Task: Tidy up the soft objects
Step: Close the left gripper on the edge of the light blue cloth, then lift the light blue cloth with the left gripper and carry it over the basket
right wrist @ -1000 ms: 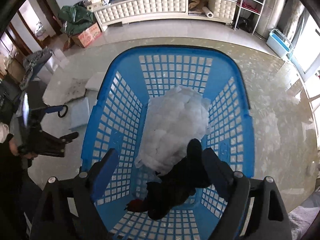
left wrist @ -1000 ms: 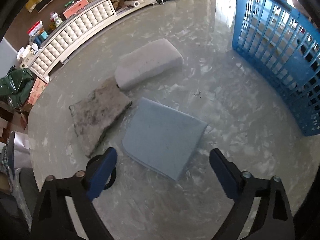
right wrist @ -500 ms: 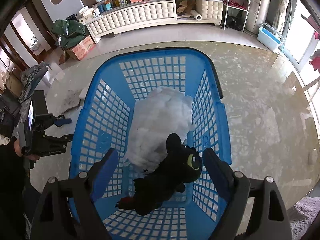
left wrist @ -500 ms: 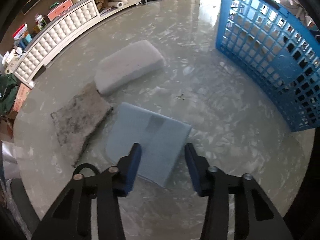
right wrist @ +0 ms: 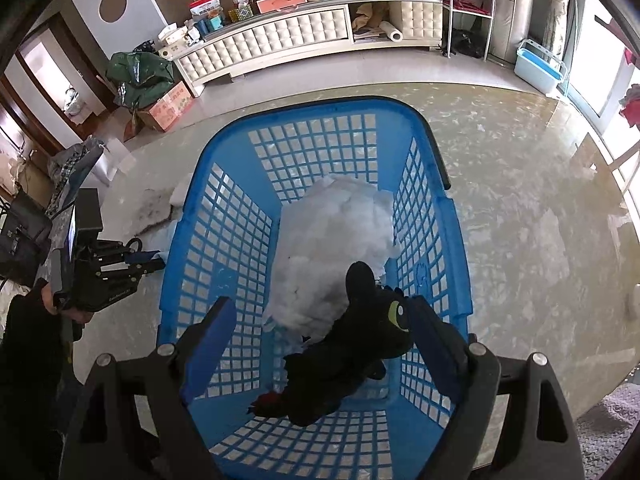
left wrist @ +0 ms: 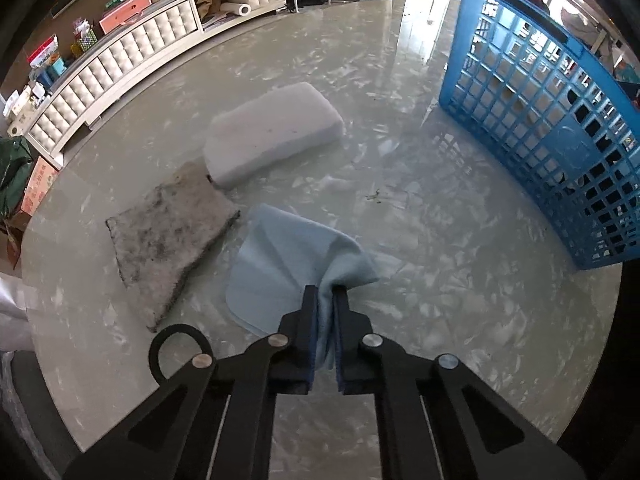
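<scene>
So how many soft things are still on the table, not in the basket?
3. The white foam block lies farthest back, the grey mat is beside it, and the blue cloth is pinched by the left gripper.

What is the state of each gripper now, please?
Left gripper: closed, fingers pinching the light blue cloth.
Right gripper: open, holding nothing, above the blue basket.

Blue basket (left wrist: 560, 128) cut off at right edge, contents obscured.

Tufted sideboard (right wrist: 280, 36), cardboard box (right wrist: 170, 106)
</scene>
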Action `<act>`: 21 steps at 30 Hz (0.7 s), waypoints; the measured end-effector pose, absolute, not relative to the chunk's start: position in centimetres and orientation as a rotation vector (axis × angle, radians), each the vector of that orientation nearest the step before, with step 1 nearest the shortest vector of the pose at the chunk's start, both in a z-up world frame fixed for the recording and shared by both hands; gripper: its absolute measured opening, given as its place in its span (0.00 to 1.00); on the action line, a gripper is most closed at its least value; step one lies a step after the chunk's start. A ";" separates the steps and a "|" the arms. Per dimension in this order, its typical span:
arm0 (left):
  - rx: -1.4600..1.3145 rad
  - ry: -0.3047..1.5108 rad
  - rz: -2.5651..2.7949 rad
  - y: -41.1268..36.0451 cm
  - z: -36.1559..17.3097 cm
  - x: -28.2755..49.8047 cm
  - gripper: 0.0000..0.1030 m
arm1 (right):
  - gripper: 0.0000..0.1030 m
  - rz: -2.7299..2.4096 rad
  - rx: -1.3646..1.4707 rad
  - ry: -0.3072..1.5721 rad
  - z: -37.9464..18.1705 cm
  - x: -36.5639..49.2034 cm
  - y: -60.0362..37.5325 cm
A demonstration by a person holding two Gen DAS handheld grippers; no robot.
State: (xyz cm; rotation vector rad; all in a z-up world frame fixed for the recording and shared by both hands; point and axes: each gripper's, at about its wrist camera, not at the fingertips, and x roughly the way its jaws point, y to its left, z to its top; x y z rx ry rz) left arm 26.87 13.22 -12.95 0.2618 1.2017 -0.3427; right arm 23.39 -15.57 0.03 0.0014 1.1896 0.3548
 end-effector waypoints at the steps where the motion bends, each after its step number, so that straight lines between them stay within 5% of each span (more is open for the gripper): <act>1: 0.258 1.201 -0.348 13.0 -12.9 26.8 0.05 | 0.83 0.352 0.004 1.190 0.0 23.4 -15.6; 18: 0.184 1.101 -0.333 11.5 -5.0 22.8 0.05 | 0.83 0.334 0.026 1.167 1.6 21.6 -17.0; 21: 0.193 1.076 -0.329 10.8 -3.3 22.3 0.05 | 0.91 0.315 0.027 1.163 2.0 20.9 -17.8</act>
